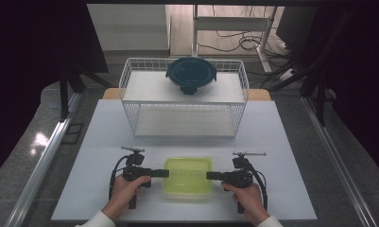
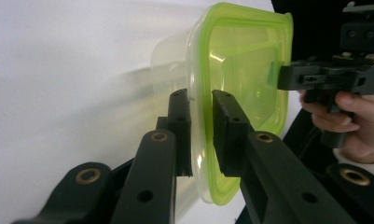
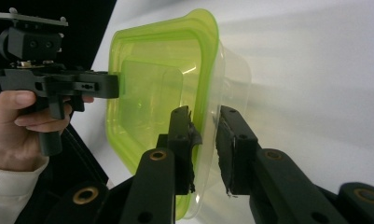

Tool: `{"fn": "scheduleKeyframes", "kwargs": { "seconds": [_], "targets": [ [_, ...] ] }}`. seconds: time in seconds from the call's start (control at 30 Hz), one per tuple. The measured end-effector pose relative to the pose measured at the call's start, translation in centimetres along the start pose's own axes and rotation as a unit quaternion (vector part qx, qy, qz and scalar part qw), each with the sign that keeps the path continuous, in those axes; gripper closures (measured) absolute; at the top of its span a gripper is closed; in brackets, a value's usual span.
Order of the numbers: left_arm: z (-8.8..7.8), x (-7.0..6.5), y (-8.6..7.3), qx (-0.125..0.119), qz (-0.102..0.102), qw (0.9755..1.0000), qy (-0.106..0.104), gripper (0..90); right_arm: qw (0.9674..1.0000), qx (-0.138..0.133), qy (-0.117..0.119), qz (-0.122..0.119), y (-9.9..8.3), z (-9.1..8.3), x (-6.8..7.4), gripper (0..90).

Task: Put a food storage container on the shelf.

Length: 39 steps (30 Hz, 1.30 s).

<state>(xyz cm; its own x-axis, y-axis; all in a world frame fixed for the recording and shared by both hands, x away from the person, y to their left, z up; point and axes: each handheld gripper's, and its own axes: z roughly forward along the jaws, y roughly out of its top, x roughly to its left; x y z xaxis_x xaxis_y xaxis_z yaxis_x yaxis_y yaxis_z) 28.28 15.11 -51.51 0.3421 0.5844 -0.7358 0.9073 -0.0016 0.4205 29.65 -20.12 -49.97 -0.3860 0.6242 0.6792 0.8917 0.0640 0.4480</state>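
A green-lidded container (image 1: pixel 188 176) sits on the near part of the white table (image 1: pixel 97 127), right in front of the person, and it lies squarely between the two hand-held tools. The left gripper (image 1: pixel 164 173) comes in from the container's left side, the right gripper (image 1: pixel 210 175) from its right, both held level and pointing at each other across the lid.

In the left gripper view, the left gripper (image 2: pixel 201 122) has its two black jaws on either side of the container's (image 2: pixel 240 70) rim, one against the clear wall, the other against the green lid edge. The pads look to be pressing on the rim, so it is pinching the container.

In the right gripper view, the right gripper (image 3: pixel 204 135) straddles the opposite rim of the container (image 3: pixel 152 93) in the same way, its jaws drawn in on the lid edge and clamping it.

Farther back on the table stands a white wire basket (image 1: pixel 130 85), and a round dark-lidded bowl (image 1: pixel 191 74) rests on its upper shelf, well apart from both hands.
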Motion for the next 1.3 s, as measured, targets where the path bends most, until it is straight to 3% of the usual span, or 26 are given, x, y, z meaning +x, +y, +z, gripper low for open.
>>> {"fn": "scheduleKeyframes", "kwargs": {
  "seconds": [0.53, 0.77, 1.1, 1.3],
  "targets": [
    [-1.9, -2.5, 0.3, -0.034, 0.054, 0.9979, -0.007, 79.2, 0.9983, -0.025, 0.004, -0.053, 0.7, -1.7, 1.8, 77.0],
    [-2.6, -3.3, 0.5, -0.049, 0.067, 0.9964, -0.015, 79.2, 0.9969, -0.036, 0.007, -0.070, 1.2, -2.5, 2.6, 77.1],
    [-3.6, -4.7, 1.5, -0.068, 0.092, 0.9933, -0.019, 79.3, 0.9923, -0.057, -0.002, -0.110, 2.4, -3.9, 4.1, 77.6],
    [-4.3, -5.4, 2.4, -0.078, 0.104, 0.9913, -0.020, 79.3, 0.9903, -0.067, -0.003, -0.122, 3.3, -4.3, 4.6, 77.8]
  ]
}}
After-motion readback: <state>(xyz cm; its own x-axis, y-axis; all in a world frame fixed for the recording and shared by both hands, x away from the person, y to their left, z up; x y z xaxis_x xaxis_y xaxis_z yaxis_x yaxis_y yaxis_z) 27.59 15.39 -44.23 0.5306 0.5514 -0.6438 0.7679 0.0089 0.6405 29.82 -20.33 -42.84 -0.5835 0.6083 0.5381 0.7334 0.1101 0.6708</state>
